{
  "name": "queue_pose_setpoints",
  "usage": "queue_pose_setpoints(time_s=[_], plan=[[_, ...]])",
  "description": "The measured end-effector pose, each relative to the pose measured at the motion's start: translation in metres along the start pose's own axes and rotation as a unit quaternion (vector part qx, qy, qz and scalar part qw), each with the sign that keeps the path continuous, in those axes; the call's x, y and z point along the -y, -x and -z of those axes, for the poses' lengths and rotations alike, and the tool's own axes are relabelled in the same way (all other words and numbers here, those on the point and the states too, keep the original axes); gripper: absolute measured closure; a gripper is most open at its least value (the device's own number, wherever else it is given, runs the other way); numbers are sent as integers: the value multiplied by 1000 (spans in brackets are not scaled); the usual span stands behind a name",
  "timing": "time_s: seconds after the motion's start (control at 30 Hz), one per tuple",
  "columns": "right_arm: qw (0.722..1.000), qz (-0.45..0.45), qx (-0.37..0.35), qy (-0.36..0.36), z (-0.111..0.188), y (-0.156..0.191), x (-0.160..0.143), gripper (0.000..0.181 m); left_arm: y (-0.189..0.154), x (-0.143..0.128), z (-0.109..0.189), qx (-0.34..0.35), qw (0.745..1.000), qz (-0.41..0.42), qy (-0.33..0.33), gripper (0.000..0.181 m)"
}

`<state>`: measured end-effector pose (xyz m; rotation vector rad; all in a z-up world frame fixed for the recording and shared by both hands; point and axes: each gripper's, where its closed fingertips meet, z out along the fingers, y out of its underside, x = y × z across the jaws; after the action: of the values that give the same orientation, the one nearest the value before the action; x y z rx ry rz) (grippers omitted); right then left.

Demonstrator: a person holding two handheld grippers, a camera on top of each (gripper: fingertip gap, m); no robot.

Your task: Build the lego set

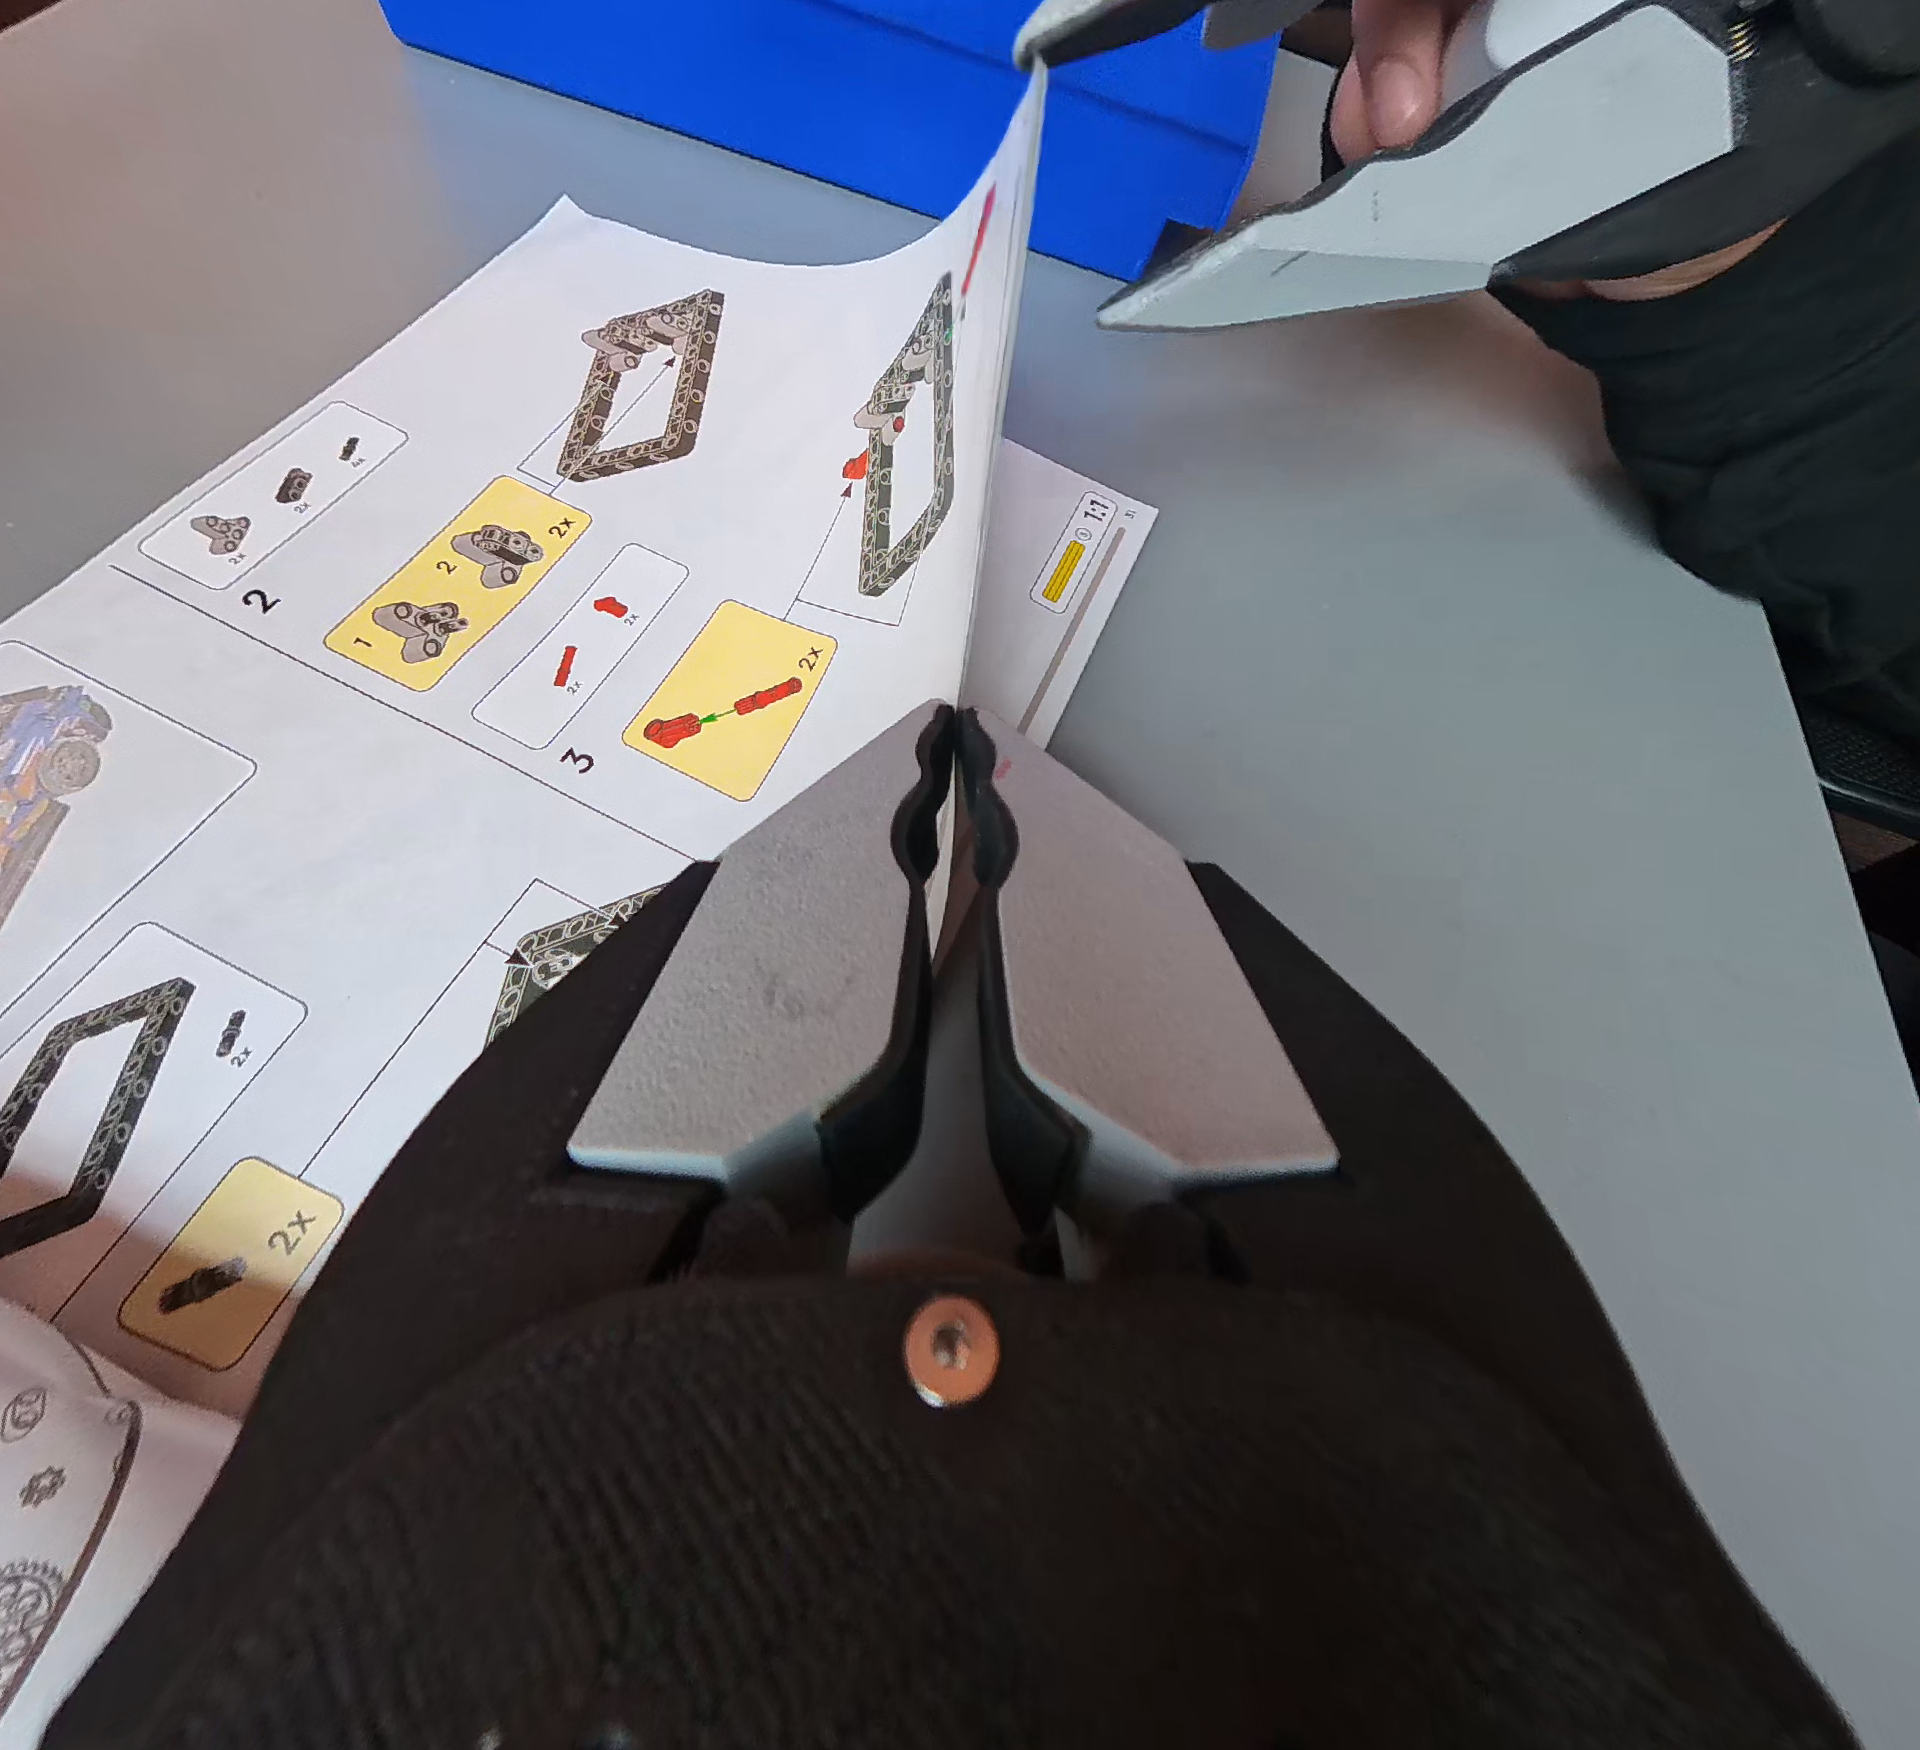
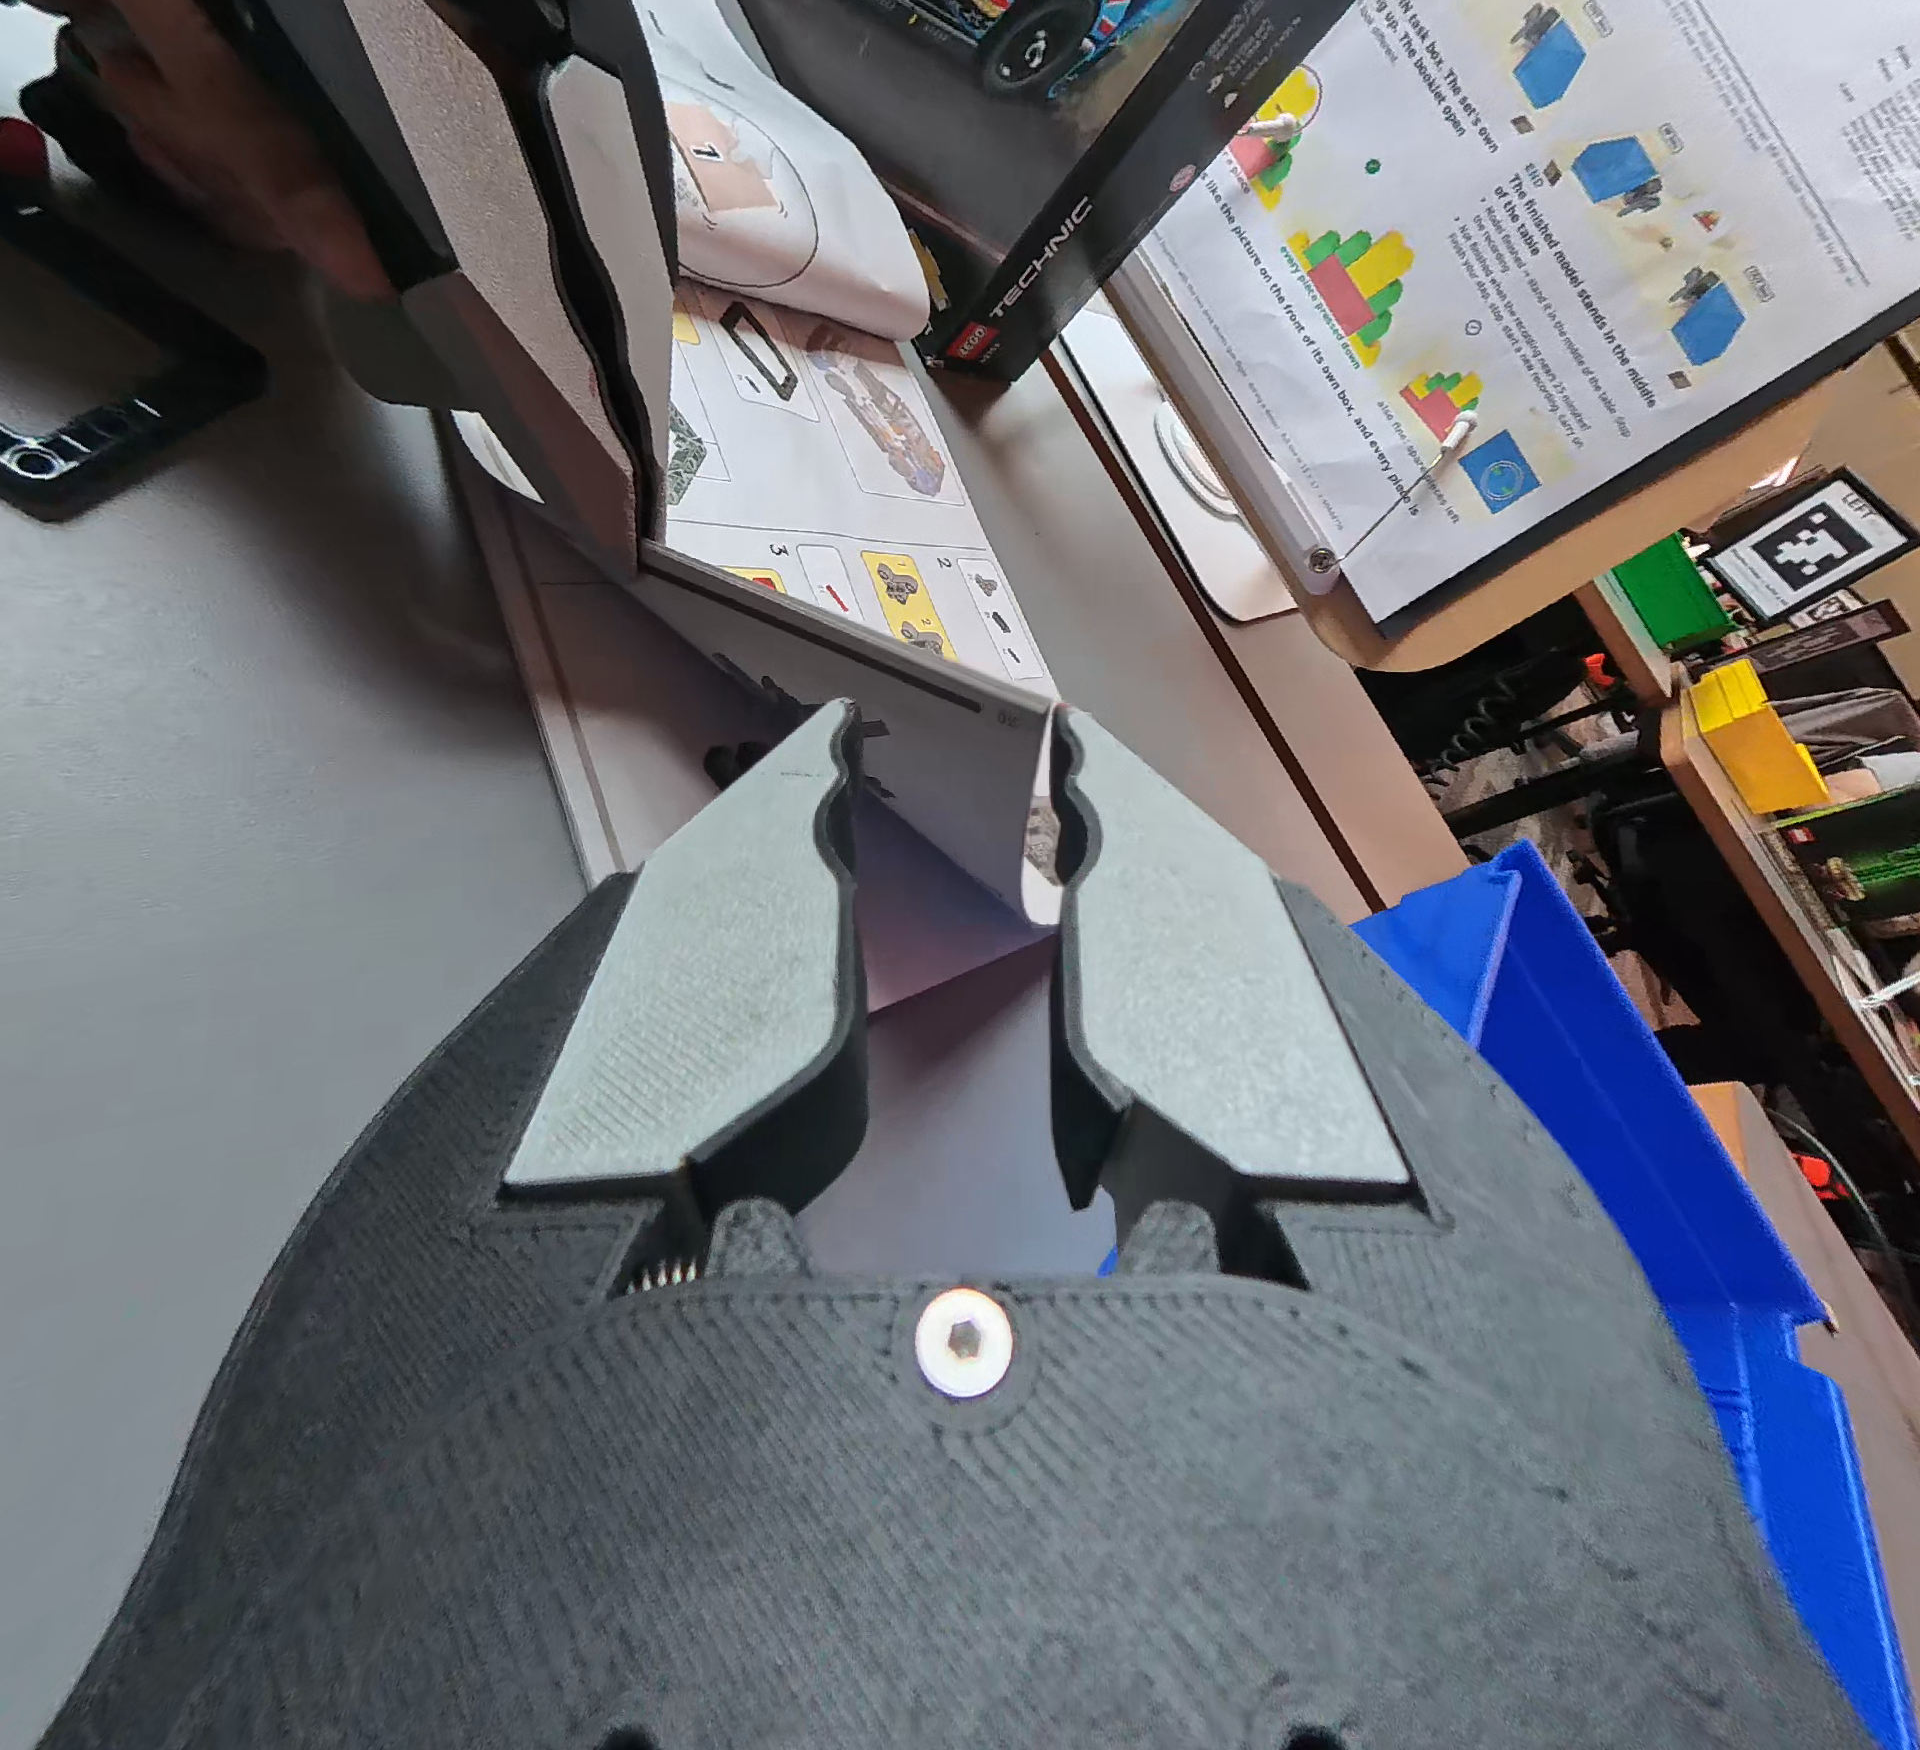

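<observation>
Left wrist view: left gripper [image 1: 956, 724] clenched on a lifted page [image 1: 1003, 412] of the booklet [image 1: 436, 557], page seen edge-on, far face hidden. Booklet open flat on the grey table [image 1: 1403, 765], near pages cut off by the frame and by the gripper body. Right gripper [image 1: 1070, 173] at upper right, jaws parted, upper fingertip touching the page's top corner; hand [image 1: 1382, 79] behind it mostly covered. Blue bin [image 1: 831, 17] beyond, top cut off. Right wrist view: right gripper [image 2: 954, 734] released, page corner [image 2: 956, 744] between the fingers, touching the right one; grip not closed. Left gripper [image 2: 623, 453] at upper left, tips on the page, jaw gap hard to make out. Booklet [image 2: 831, 453] partly hidden behind it. Set box [image 2: 987, 38] standing beyond, top cut off. Black frame piece [image 2: 114, 422] at left edge, cropped. Blue bin [image 2: 1662, 1129] at right, interior unseen. Printed sheet [image 2: 1558, 194] on a board, blurred background behind.
</observation>
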<state>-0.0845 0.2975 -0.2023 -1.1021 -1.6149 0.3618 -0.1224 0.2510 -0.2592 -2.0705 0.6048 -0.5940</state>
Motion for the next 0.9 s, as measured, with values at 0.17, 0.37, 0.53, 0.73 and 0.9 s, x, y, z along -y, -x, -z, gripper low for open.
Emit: queue_pose_setpoints(time_s=[0.17, 0.37, 0.53, 0.73, 0.9], plan=[[1000, 6, -2, 9, -2, -1, -5, 154, 0, 0, 1, -3, 1000, 4, -1, 181], [1000, -8, 20, 14, -6, 5, -15, 177, 1, -4, 5, -5, 1000, 1, 6, 181], [999, -19, 43, -4, -5, 14, -14, 180, -8, -2, 5, -20, 1000, -12, 20, 178], [999, 23, 28, -29, 1, 18, -6, 179, -29, 21, 5, -49, 998, -34, 21, 151], [996, 80, -9, -37, 6, 20, 2, 178, -43, 46, -5, -92, 995, -31, 12, 156]])
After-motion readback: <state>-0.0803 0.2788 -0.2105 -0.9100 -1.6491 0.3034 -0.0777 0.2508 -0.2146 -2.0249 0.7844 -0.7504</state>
